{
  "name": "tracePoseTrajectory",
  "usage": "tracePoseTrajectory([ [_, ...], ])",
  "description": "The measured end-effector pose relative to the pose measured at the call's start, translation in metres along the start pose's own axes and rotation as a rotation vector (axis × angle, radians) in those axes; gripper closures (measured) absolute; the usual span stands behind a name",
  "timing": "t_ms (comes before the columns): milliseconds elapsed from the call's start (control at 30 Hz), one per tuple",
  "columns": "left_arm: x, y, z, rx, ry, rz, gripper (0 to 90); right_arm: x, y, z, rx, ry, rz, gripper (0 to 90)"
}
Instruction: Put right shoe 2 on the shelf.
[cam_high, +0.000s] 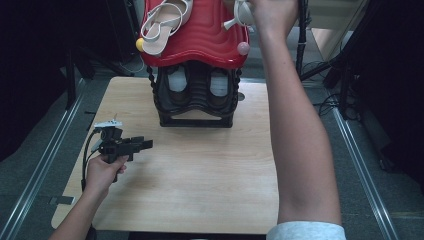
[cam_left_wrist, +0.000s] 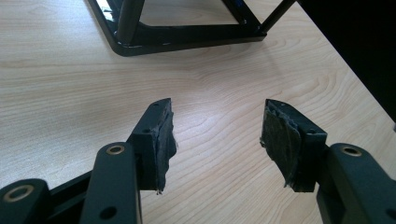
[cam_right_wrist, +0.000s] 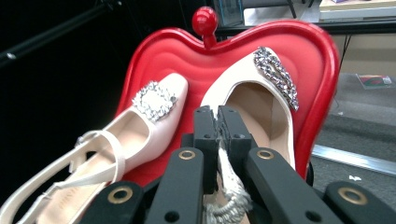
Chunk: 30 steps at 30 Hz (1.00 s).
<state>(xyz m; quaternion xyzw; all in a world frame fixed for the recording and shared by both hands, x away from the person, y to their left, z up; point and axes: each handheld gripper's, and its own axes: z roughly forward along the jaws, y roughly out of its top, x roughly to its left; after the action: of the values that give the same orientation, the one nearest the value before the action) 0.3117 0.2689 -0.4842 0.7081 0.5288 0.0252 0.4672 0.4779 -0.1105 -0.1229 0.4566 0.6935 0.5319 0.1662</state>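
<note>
At the left of the high view, the left gripper (cam_high: 131, 145) sits low over the wooden table (cam_high: 200, 180), held in the person's left hand (cam_high: 102, 172) and pointing toward the middle; in the left gripper view its fingers (cam_left_wrist: 159, 140) stand wide apart with nothing between them, bare table beneath and the foot of the black rack (cam_left_wrist: 187, 35) ahead. The black rack (cam_high: 196, 97) stands at the table's far middle and carries a red tray (cam_high: 200, 42) on top. On the tray's left lies a cream slingback shoe (cam_high: 162, 25) with a jewelled buckle. Further right, the person's right arm (cam_high: 295, 125) reaches up over the tray's right side. In the right gripper view, the right gripper (cam_right_wrist: 217, 122) has its fingers (cam_right_wrist: 205, 135) pressed together on the strap of a second cream shoe (cam_right_wrist: 254, 100), which rests on the red tray just beside the first.
</note>
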Motion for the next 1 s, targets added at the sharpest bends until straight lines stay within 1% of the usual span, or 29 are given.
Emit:
tracePoseTrajectory([
  [67, 0.0, 0.0, 0.0, 0.002, 0.001, 0.0, 43.7, 0.002, -0.006, 0.008, 0.013, 0.004, -0.015, 88.7],
  [133, 0.0, 0.0, 0.0, 0.003, 0.002, -0.001, 43.7, 0.005, -0.011, 0.013, 0.01, 0.008, -0.027, 88.7],
  [300, -0.001, 0.0, 0.001, 0.0, -0.001, 0.004, 43.6, 0.01, -0.024, 0.023, 0.031, 0.008, -0.059, 88.6],
  [500, 0.0, 0.0, 0.001, 0.001, -0.001, -0.001, 43.5, 0.013, -0.035, 0.034, 0.047, 0.014, -0.067, 88.5],
  [633, 0.0, 0.0, 0.001, 0.003, -0.002, -0.005, 43.3, 0.014, -0.04, 0.04, 0.057, 0.015, -0.082, 88.3],
  [733, 0.0, 0.0, 0.001, -0.001, -0.002, -0.004, 43.3, 0.012, -0.045, 0.042, 0.058, 0.027, -0.065, 88.1],
  [833, 0.0, 0.0, 0.001, 0.007, -0.003, 0.0, 43.3, 0.01, -0.05, 0.044, 0.059, 0.04, -0.046, 87.6],
  [900, 0.0, 0.0, 0.001, 0.006, -0.003, 0.001, 43.3, 0.009, -0.053, 0.046, 0.053, 0.048, -0.04, 86.5],
  [1000, 0.0, 0.0, 0.002, 0.005, -0.002, -0.002, 43.3, 0.011, -0.054, 0.046, 0.045, 0.049, -0.047, 85.3],
])
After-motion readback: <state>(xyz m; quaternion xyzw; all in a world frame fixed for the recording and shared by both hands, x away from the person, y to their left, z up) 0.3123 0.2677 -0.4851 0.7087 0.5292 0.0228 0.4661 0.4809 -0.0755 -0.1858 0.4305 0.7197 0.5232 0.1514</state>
